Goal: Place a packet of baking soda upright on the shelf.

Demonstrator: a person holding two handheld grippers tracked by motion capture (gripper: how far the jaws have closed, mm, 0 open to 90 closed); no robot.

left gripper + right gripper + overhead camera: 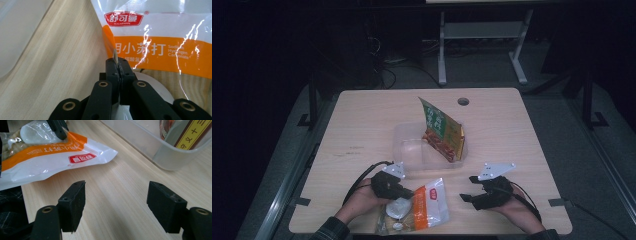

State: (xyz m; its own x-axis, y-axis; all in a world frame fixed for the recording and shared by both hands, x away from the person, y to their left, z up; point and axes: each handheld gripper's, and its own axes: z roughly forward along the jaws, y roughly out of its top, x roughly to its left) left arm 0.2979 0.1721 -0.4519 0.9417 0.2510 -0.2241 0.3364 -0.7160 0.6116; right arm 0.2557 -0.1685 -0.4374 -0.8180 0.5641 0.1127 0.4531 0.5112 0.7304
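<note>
A white and orange bag (424, 205) with a clear lower part lies flat near the table's front edge. My left gripper (408, 191) is shut on that bag's left edge; in the left gripper view the jaws (117, 65) pinch the thin seam of the bag (155, 37). My right gripper (468, 188) rests to the right of the bag, open and holding nothing. The right gripper view has its fingertips (116, 197) spread wide over bare wood, with the bag (57, 155) beyond them at the left.
A clear plastic container (412, 150) sits mid-table with a green, red and yellow packet (442, 131) leaning inside it. Its wall (162, 147) stands just ahead of my right gripper. A round cable hole (463, 101) is near the table's far edge.
</note>
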